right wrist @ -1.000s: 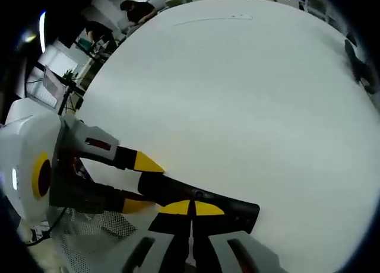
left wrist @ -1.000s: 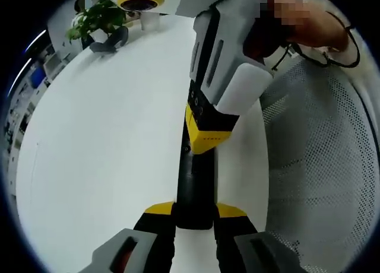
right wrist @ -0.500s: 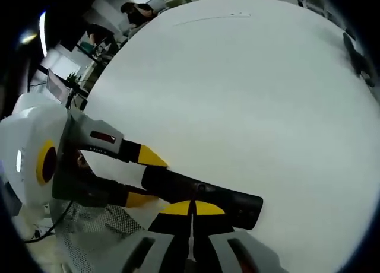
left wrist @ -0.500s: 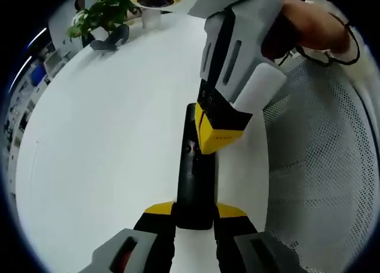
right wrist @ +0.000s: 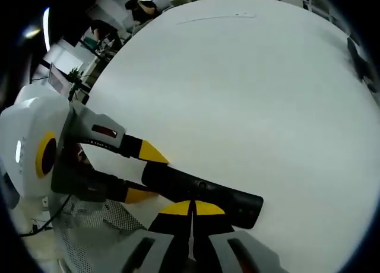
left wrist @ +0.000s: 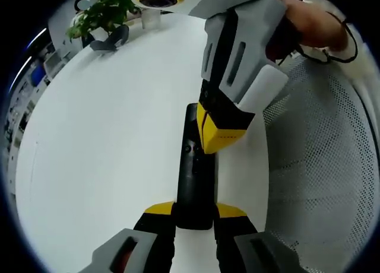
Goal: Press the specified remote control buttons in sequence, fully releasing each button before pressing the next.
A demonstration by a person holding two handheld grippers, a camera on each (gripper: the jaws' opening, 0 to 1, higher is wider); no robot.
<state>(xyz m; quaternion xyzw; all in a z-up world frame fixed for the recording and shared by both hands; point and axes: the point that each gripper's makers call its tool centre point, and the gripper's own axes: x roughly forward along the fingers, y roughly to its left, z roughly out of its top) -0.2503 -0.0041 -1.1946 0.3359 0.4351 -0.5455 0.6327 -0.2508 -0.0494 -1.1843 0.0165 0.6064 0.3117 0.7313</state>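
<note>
Left gripper view: left gripper clamps remote; right gripper closed, tips over remote.

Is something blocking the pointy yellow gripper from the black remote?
Nothing visible is in the way. The left gripper is shut on the near end of the remote, and the right gripper has its shut yellow tips right over the remote's buttons.

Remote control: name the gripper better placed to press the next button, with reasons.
Right. The left gripper is shut on the black remote control, holding its near end above the white table. The right gripper has its yellow tips closed together right over the button face, so it probably presses.
</note>
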